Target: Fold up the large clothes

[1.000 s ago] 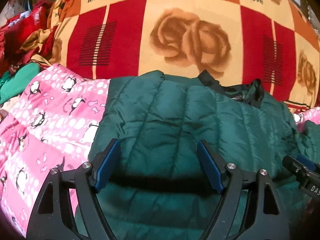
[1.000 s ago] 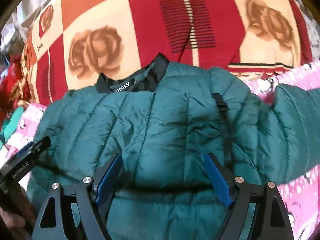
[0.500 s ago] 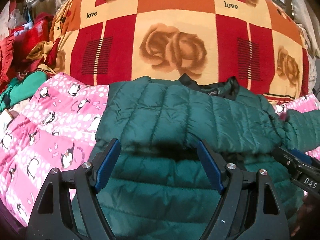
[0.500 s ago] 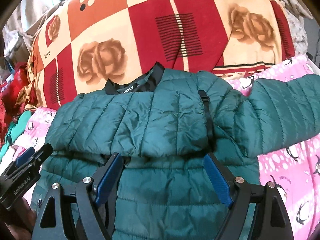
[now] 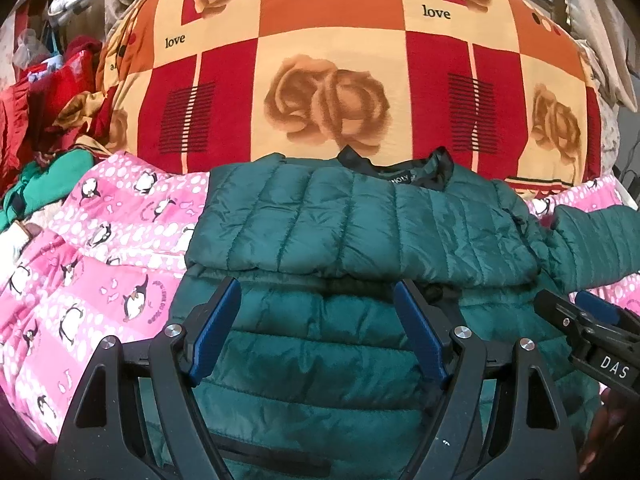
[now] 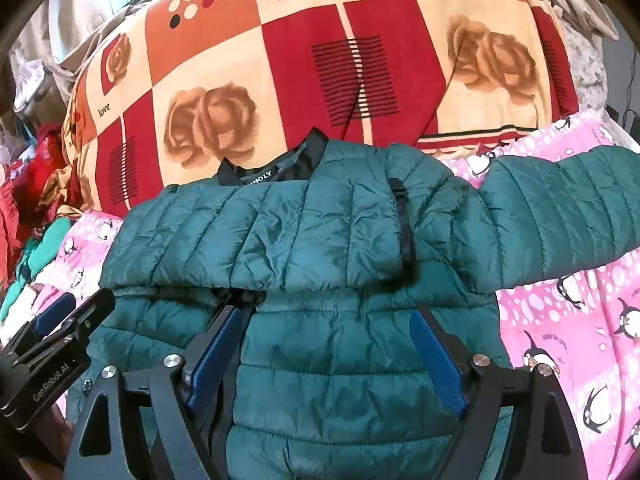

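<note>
A dark green quilted puffer jacket point(image 5: 360, 228) lies on a pink penguin-print blanket point(image 5: 92, 264). One sleeve is folded across the chest; its black collar points away from me. It also shows in the right wrist view point(image 6: 304, 240), with the other sleeve point(image 6: 560, 216) stretched out to the right. My left gripper point(image 5: 318, 308) is open and empty above the jacket's lower body. My right gripper point(image 6: 324, 332) is open and empty over the same part. Each gripper shows at the edge of the other's view.
A large red, orange and cream rose-print blanket point(image 5: 340, 88) rises behind the jacket. A heap of red and green clothes point(image 5: 36, 128) sits at the far left. The pink blanket point(image 6: 580, 340) spreads out on the right.
Both grippers have pulled back and up from the jacket. The folded sleeve edge now lies ahead of the fingertips, and more of the jacket and bed is in view.
</note>
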The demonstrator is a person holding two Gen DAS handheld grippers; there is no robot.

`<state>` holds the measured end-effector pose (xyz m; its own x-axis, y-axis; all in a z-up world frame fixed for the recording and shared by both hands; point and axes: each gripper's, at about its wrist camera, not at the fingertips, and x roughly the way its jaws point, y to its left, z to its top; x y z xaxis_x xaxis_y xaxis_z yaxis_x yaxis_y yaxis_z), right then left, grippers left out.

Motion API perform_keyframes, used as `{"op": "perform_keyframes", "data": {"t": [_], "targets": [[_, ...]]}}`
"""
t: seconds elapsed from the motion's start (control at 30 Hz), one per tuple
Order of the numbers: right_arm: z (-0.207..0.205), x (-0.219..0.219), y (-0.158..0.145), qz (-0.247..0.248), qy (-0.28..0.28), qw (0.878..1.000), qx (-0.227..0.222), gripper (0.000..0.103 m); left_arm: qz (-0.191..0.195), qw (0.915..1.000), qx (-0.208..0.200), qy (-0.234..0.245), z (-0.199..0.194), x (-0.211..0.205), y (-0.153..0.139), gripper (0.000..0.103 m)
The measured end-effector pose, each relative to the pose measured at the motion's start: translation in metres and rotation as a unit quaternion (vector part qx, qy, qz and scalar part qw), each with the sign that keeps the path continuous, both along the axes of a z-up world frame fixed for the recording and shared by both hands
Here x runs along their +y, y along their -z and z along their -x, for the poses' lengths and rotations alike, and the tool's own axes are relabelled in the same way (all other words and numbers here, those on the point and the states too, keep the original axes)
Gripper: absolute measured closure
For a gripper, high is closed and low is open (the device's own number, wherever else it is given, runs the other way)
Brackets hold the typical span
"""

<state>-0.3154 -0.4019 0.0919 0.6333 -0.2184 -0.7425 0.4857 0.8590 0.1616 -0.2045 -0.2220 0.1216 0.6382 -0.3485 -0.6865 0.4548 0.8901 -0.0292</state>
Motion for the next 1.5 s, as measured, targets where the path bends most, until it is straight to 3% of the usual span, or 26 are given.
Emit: {"op": "perform_keyframes", "data": {"t": [0.7,1.5], "targets": [[0.040,-0.023,-0.007,0.012,0.030,0.999,-0.001,0.019,0.019,0.9992,0.015,0.031,0.032,-0.021,-0.005,0.024],[0.058,-0.073,0.012,0.013,0.067,0.998,0.015,0.019,0.038,0.9962,0.060,0.051,0.027,-0.049,0.011,0.024]]}}
